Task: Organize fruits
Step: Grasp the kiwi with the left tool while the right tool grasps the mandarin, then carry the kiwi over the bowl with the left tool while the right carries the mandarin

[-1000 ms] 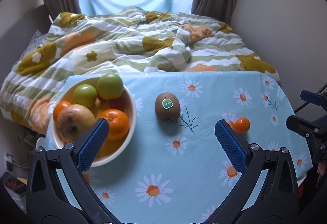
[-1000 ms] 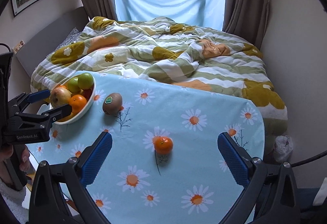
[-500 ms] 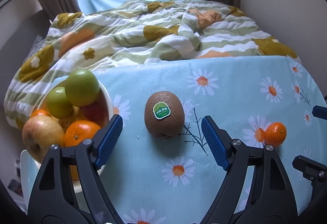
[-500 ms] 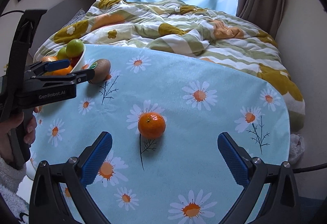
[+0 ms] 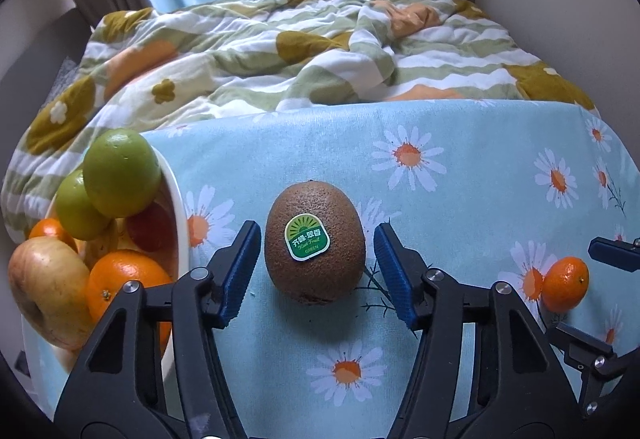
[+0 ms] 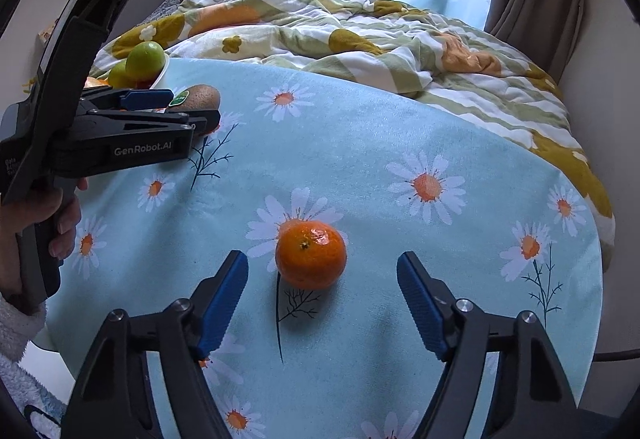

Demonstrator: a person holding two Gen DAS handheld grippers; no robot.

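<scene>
Since 1 second ago I moved both open claws forward: left claw [image 5: 315, 267] bracketed the kiwi [image 5: 315, 241]; right claw [image 6: 322, 303] sat just short of the mandarin [image 6: 311, 254] on the bench [image 6: 360, 143].

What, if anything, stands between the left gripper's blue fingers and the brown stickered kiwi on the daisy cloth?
Nothing visible does. The left gripper is open, one finger on each side of the brown stickered kiwi, with bare gaps and only cloth beneath.

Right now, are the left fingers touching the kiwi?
No, the left gripper straddles the kiwi with a gap showing on both sides.
</scene>
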